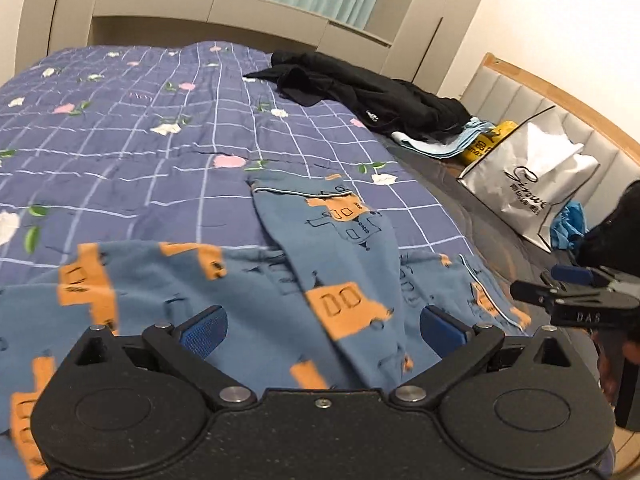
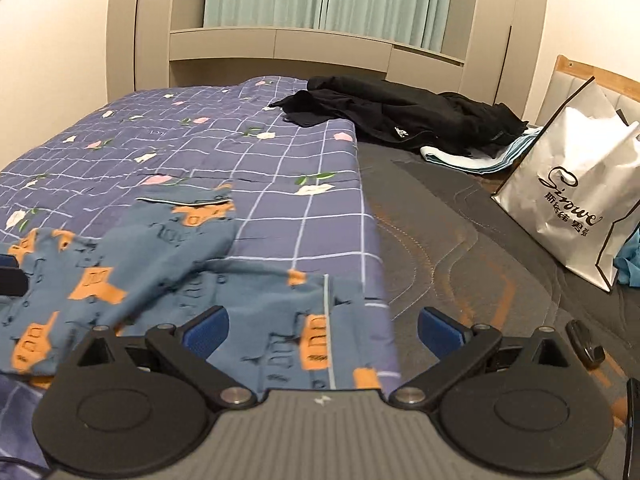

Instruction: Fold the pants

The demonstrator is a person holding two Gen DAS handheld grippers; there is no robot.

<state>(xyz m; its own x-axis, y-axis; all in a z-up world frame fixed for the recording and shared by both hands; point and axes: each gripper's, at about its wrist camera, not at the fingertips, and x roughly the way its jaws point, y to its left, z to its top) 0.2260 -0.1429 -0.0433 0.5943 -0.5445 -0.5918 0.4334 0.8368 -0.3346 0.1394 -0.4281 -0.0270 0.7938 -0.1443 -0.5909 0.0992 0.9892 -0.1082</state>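
Pants (image 1: 344, 276) rumpled on quilt (image 1: 120, 140), one leg lying over other; near part blurred, cut off by frame. Left tool (image 1: 324, 326) spread wide, empty, above pants. Right tool (image 2: 322, 326) spread wide, empty, over pants' edge.

Left wrist view: low over bed (image 1: 120, 128), close above blue pants (image 1: 340, 248), tilted down, facing curtained window wall; right hand-held gripper (image 1: 532, 290) at right edge. Right wrist view: same heading, set further right, over quilt edge and grey mattress. Shared: pants (image 2: 168, 248), black clothes pile (image 1: 360, 88) (image 2: 400, 116), white bag (image 1: 532, 176) (image 2: 580, 200), probably paper, print blurred.
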